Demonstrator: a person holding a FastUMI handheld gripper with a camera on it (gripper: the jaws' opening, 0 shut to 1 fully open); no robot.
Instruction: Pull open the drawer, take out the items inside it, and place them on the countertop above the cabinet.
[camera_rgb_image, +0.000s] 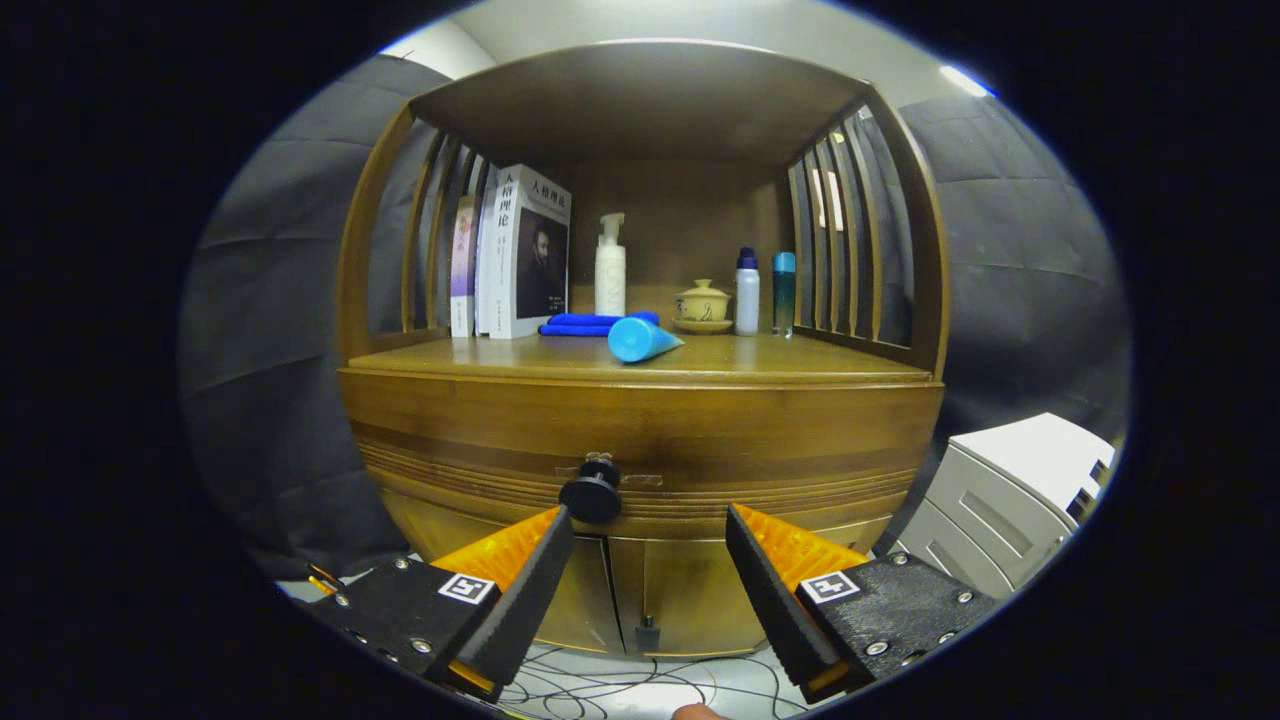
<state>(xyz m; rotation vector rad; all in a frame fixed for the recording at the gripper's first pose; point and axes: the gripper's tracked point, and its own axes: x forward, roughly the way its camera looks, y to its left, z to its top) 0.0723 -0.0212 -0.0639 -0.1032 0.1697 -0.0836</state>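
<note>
Wooden cabinet (640, 430) sits straight ahead w/ its drawer (640, 470) shut; the round dark knob (591, 493) is just ahead of the tongs (650, 540), touching or nearly touching the left finger's tip, well apart from the right one. Tongs wide open, nothing held. On the worktop (800, 358) above: blue tube (640, 338) lying near the front edge, blue cloth (585, 323) behind it, books (520, 250) at left, pump bottle (610, 268), lidded cup (703, 305) and two small bottles (760, 290) toward the back.

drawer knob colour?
Black, round knob, just ahead of the open gripper; gripper view shows it best.
</note>
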